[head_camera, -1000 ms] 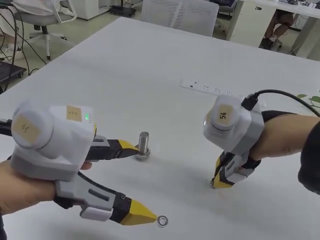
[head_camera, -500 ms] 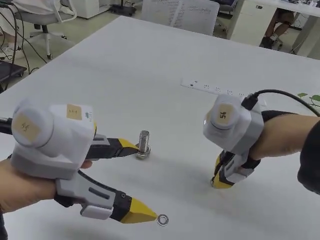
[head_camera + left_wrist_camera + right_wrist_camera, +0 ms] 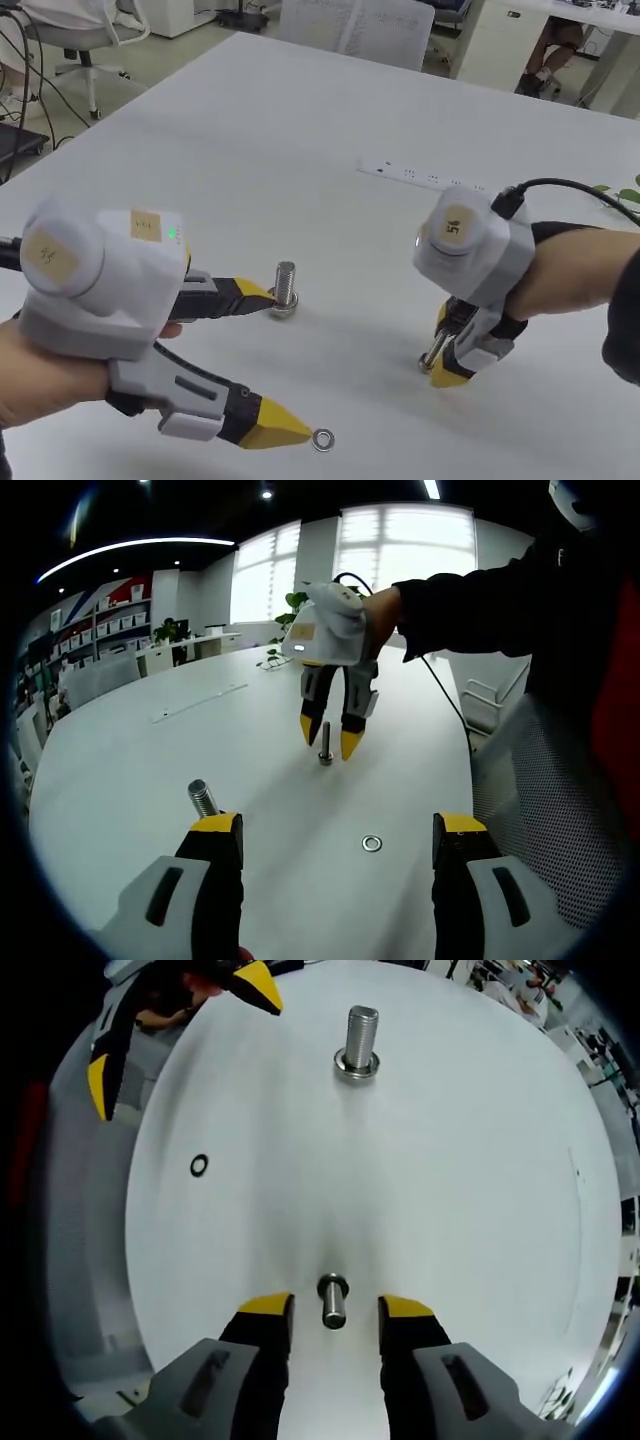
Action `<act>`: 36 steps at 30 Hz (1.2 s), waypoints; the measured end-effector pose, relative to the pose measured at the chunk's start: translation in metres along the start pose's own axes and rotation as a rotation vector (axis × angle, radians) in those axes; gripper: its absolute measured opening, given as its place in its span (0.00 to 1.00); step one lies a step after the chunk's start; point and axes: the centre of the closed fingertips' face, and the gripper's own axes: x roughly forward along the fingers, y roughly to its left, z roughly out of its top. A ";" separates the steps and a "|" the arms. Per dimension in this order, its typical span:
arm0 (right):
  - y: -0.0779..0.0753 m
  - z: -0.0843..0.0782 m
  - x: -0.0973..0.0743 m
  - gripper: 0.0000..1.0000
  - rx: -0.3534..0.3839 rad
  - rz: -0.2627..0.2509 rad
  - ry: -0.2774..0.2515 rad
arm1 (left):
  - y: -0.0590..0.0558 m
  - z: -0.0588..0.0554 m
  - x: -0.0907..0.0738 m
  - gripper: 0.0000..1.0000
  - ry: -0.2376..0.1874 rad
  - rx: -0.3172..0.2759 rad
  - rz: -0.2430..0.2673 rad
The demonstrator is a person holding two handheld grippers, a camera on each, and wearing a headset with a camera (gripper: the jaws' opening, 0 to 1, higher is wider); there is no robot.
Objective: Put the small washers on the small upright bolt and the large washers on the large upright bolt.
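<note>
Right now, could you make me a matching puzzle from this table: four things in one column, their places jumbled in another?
1. large bolt
2. small bolt
3. loose washer
4. power strip

A. flat by the left gripper's near tip
B. between the right gripper's jaws
C. far across the table
D. upright by the left gripper's far tip

Pairs: 1-D, 2-B, 3-A, 4-C.

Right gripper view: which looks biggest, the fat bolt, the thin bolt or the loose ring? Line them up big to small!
1. Fat bolt: looks biggest, even though it stands farther away.
2. Thin bolt: a bit smaller, though it is nearest the camera.
3. Loose ring: clearly smallest.
</note>
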 end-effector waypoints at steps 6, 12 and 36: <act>-0.001 -0.005 -0.002 0.40 0.020 -0.003 -0.006 | 0.000 -0.001 0.000 0.77 0.002 0.001 -0.001; -0.001 -0.014 -0.004 0.41 0.041 -0.007 -0.007 | -0.001 -0.001 0.000 0.77 0.006 0.002 -0.003; 0.016 -0.037 -0.008 0.41 0.098 -0.011 -0.008 | -0.003 -0.002 0.000 0.77 0.012 0.006 -0.006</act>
